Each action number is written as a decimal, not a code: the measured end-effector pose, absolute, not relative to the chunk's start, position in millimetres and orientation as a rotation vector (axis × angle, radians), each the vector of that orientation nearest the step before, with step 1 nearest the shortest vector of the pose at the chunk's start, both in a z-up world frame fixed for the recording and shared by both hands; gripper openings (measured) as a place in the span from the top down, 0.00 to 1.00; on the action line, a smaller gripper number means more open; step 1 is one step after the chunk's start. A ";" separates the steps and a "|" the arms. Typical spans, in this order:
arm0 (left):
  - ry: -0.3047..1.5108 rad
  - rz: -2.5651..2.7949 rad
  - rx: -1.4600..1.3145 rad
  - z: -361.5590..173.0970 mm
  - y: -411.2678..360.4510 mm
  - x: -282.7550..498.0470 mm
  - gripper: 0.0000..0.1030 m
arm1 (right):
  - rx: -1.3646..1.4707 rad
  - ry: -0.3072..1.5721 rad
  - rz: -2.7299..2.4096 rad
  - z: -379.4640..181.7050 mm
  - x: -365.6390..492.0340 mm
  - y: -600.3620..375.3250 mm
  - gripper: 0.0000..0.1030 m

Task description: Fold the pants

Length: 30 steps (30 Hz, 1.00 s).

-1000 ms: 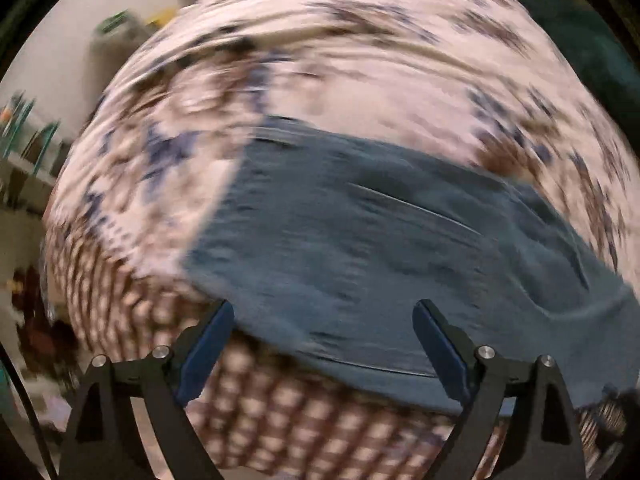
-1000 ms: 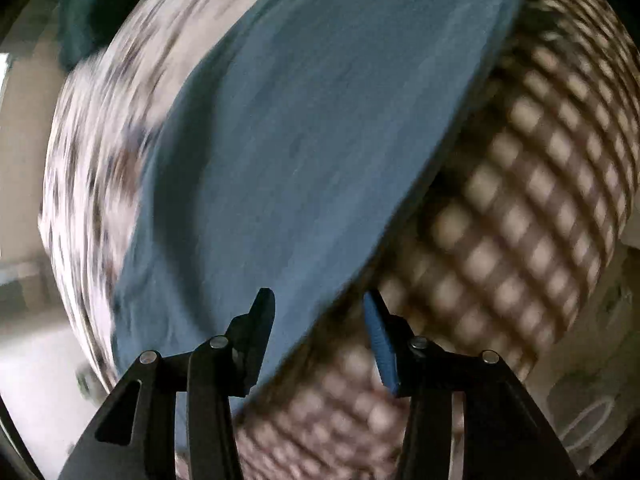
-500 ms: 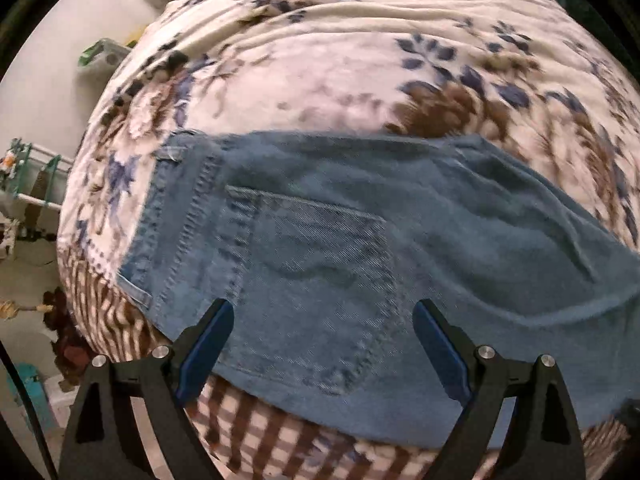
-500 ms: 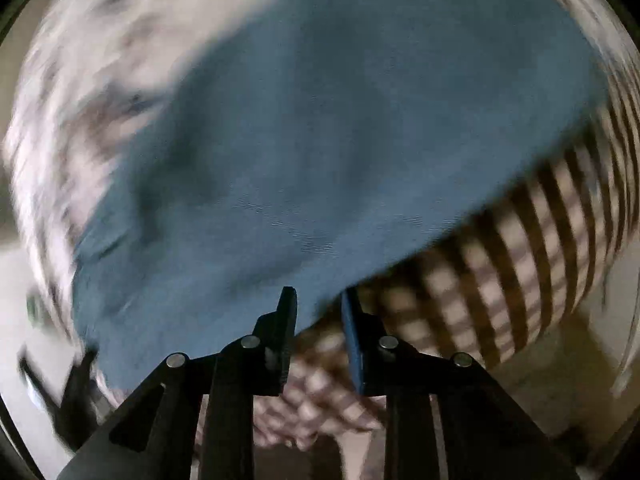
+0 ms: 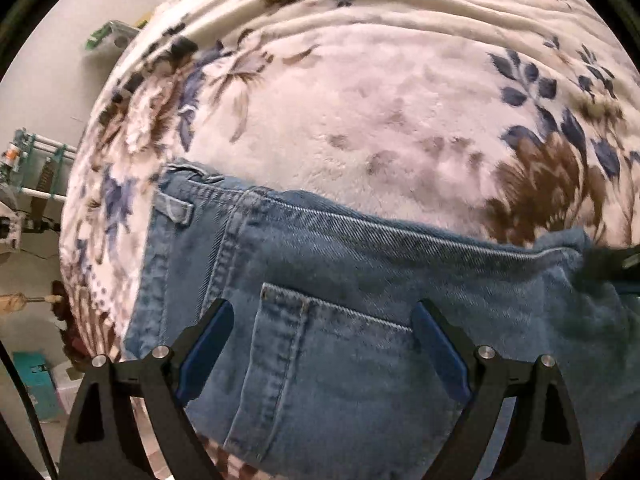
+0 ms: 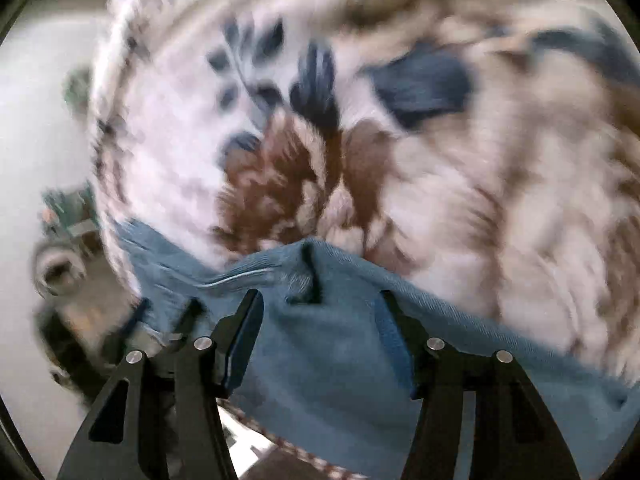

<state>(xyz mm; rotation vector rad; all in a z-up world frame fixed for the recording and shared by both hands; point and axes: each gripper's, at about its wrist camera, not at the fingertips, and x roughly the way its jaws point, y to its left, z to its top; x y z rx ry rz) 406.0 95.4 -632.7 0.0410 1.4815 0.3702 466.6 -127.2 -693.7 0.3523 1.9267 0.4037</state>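
Blue jeans (image 5: 360, 264) lie flat on a floral blanket (image 5: 360, 100), waistband and belt loop (image 5: 174, 208) to the left. My left gripper (image 5: 322, 306) hangs open and wide just above the back pocket (image 5: 332, 360), with nothing pinched. At the right edge of that view a dark blur is my right gripper (image 5: 612, 268) at the jeans' far edge. In the blurred right wrist view, my right gripper (image 6: 320, 294) is opening over a raised fold of the jeans (image 6: 328, 344); denim lies under and between the fingers, and the pads stand apart from it.
The blanket's brown checked border (image 5: 228, 460) hangs over the bed's near edge. To the left, beyond the bed, are a white-and-green rack (image 5: 32, 160), a teal box (image 5: 32, 376) and bare floor. My left gripper's fingers (image 6: 160, 316) show at the left of the right wrist view.
The left gripper came in lower and closer over the back pocket. The right gripper swung from the checked border to the jeans' far edge; its jaws narrowed, then widened.
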 end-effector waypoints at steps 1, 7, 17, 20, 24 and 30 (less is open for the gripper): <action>1.488 0.357 0.038 -634.8 95.9 407.1 0.11 | 0.324 1.941 0.410 -697.0 465.0 -126.0 0.59; 1.511 0.315 -0.002 -643.1 100.4 407.5 0.11 | 0.387 2.012 0.627 -685.7 448.9 -129.9 0.88; 1.530 0.283 -0.002 -652.8 103.9 412.0 0.11 | 0.675 2.025 0.603 -734.3 477.9 -139.6 0.61; 1.529 0.267 -0.010 -654.2 105.7 412.0 0.10 | 0.703 2.020 0.611 -719.7 481.8 -155.8 0.86; 1.530 0.263 -0.015 -655.3 110.3 413.2 0.09 | 0.765 1.920 0.535 -700.3 489.2 -198.9 0.87; 1.542 0.268 -0.034 -650.0 115.1 414.1 0.09 | 0.614 1.972 0.588 -691.0 491.8 -176.1 0.61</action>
